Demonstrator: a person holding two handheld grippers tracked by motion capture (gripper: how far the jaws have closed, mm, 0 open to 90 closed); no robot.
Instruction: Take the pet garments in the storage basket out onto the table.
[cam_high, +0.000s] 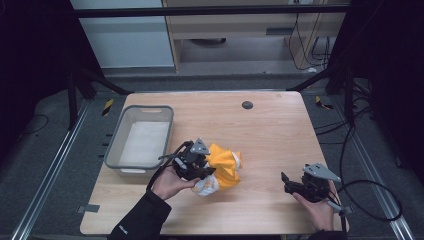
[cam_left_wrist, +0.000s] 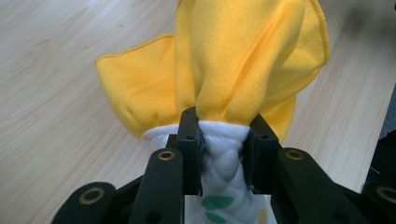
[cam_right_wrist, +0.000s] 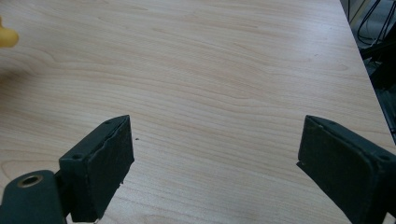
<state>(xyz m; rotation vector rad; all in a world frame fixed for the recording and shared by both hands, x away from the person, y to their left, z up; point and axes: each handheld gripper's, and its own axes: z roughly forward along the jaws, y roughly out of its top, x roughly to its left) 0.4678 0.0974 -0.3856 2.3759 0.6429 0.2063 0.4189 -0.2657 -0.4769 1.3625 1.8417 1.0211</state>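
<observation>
A yellow cloth (cam_high: 225, 167) with a white, green-dotted underside lies bunched near the middle of the wooden table (cam_high: 270, 135). My left gripper (cam_high: 202, 172) is shut on the cloth, and in the left gripper view the cloth (cam_left_wrist: 243, 70) rises in yellow folds out of the pinch between the jaws, with the white quilted side squeezed below. My right gripper (cam_high: 290, 182) hovers near the front right of the table, open, with bare wood between its pads (cam_right_wrist: 105, 161). A corner of the yellow cloth (cam_right_wrist: 7, 37) peeks in at the far left of the right gripper view.
A grey plastic bin (cam_high: 141, 140) with a white lining stands on the table's left side, just left of my left hand. A small dark round disc (cam_high: 247, 104) sits near the far edge. Cables (cam_high: 370, 195) trail on the floor to the right.
</observation>
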